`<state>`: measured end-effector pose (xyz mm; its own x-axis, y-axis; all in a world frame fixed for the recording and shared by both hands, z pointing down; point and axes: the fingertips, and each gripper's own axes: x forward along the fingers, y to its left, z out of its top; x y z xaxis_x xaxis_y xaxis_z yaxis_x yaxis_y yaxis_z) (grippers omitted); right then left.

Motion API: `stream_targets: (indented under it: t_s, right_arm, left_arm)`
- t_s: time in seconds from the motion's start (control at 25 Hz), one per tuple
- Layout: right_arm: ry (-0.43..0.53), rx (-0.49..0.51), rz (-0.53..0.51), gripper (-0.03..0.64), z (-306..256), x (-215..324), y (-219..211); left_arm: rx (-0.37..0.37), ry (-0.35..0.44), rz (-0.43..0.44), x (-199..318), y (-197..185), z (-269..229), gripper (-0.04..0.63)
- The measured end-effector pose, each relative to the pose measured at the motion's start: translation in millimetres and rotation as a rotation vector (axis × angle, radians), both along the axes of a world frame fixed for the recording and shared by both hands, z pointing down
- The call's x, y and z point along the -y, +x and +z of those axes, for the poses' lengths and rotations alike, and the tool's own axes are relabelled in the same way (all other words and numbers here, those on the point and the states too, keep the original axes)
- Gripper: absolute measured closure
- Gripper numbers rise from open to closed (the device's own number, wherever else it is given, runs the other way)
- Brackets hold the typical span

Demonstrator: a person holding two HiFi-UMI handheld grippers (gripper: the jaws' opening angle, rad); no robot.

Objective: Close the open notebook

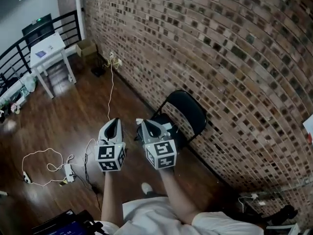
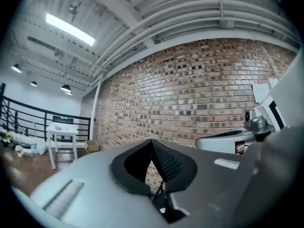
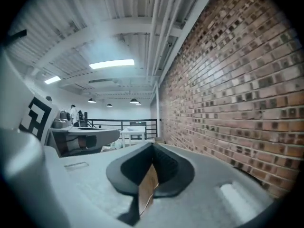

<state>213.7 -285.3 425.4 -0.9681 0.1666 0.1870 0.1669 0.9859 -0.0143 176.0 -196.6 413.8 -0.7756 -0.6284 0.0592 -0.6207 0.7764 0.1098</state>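
Notebook showed in none of your views, so its bearing stayed unknown: your left gripper (image 1: 115, 121) and right gripper (image 1: 145, 125), both clamped empty, faced the brick wall (image 1: 220, 58).

Loft-style industrial workspace: a long bare brick wall (image 1: 220, 43), a dark wooden floor (image 1: 63, 126), a black metal railing (image 1: 68, 27), a white table (image 1: 49, 49), a black folding chair (image 1: 188, 109), trailing cables (image 1: 49, 168), exposed ceiling pipes (image 2: 199, 8) and a strip light (image 2: 70, 28).

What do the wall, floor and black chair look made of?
Wall: reddish-brown brick, rough and matt, mortar joints visible. Floor: dark wood planks or laminate, glossy, with light reflections. Chair: black, smooth back, thin frame, probably metal or plastic; too small to tell.
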Motion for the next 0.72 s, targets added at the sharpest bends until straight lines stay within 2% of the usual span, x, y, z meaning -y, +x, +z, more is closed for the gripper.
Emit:
stream_targets:
  t_s: [0.08, 0.28, 0.52, 0.72]
  right_arm:
    - [-0.019, 0.014, -0.076, 0.629, -7, -11, -24]
    - [-0.047, 0.010, -0.209, 0.629, -5, -21, -68]
    - [-0.045, 0.018, -0.368, 0.629, 2, -78, -123]
    - [-0.021, -0.003, -0.450, 0.630, 15, -132, -180]
  left_arm:
    - [0.012, -0.003, -0.077, -14, -17, -7, 0.586]
    - [0.026, 0.001, -0.173, -25, -42, -13, 0.586]
    - [0.016, -0.016, -0.335, -77, -82, -10, 0.585]
    - [0.012, -0.007, -0.417, -131, -135, 2, 0.586]
